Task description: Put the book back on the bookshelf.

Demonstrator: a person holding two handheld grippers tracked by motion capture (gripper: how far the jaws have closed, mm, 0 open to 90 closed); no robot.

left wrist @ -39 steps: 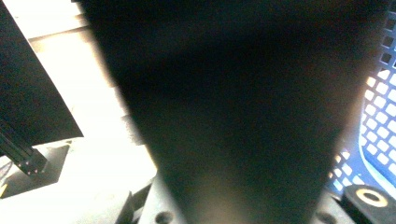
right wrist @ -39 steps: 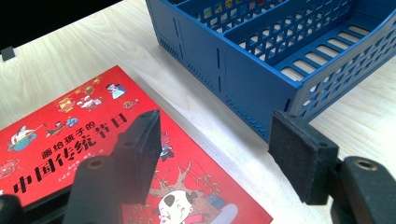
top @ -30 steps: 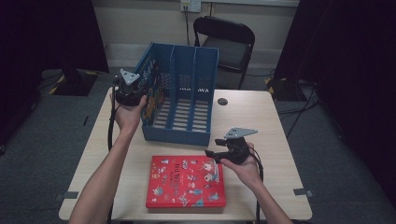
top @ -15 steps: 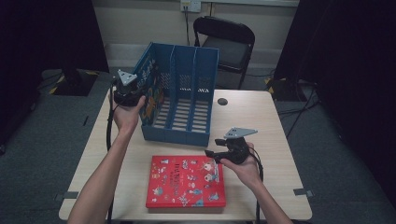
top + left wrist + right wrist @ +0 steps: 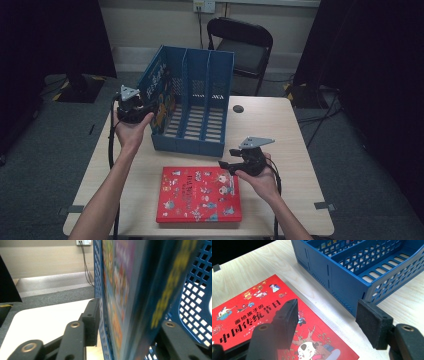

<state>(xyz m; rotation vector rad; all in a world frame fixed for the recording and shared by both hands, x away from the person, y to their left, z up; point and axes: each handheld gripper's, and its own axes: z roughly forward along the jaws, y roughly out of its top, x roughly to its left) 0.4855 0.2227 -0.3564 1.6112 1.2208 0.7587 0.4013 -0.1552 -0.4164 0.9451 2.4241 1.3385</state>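
Releasing: your left gripper (image 5: 141, 111) has just been opening its jaws around the blue illustrated book (image 5: 130, 297) and the rack's outer wall – pads no longer pressing.
Book: standing in the left slot of the blue slotted plastic file rack (image 5: 197, 137), leaning on that wall.
Withdrawal: back straight out – don't drag the cover.
Right gripper (image 5: 226, 165): jaws spread, empty, hovering over the red picture book (image 5: 199, 194) flat on the pale wooden table (image 5: 295, 150).

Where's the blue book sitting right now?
In the high view the blue book stands upright in the leftmost slot of the blue file rack, against its left wall, right beside the left gripper, whose fingers have just been opening around book and wall.
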